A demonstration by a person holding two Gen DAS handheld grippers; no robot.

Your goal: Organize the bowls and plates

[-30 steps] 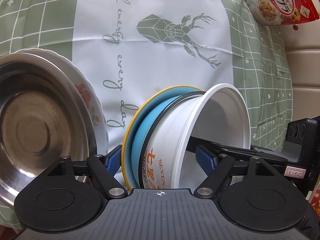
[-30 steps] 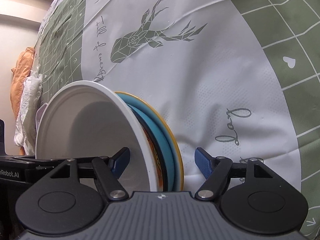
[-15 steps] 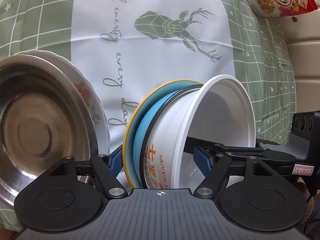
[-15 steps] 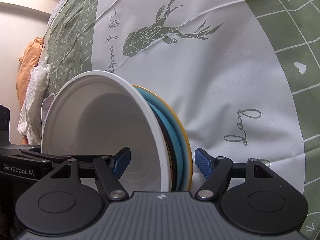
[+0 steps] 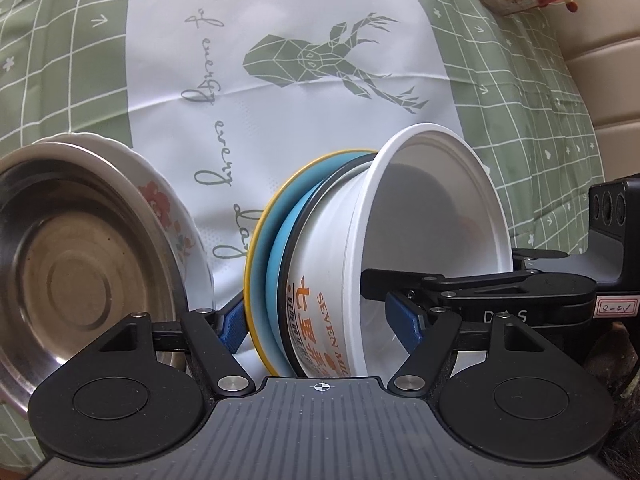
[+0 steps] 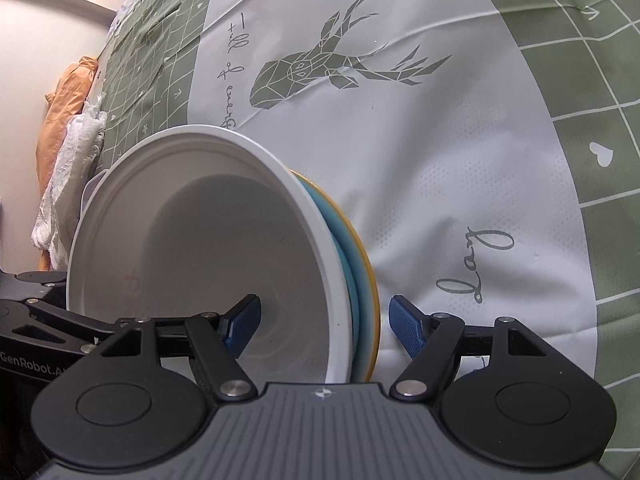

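White bowl (image 5: 420,240), base hidden behind tongs (image 5: 322,322)

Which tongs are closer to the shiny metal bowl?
Left. The left tongs, jaws just closing around the white bowl stack, sit beside the metal bowl; the right tongs straddle that stack from its far side.

Soft even indoor light, sharp focus, strong fisheye bending at edges.
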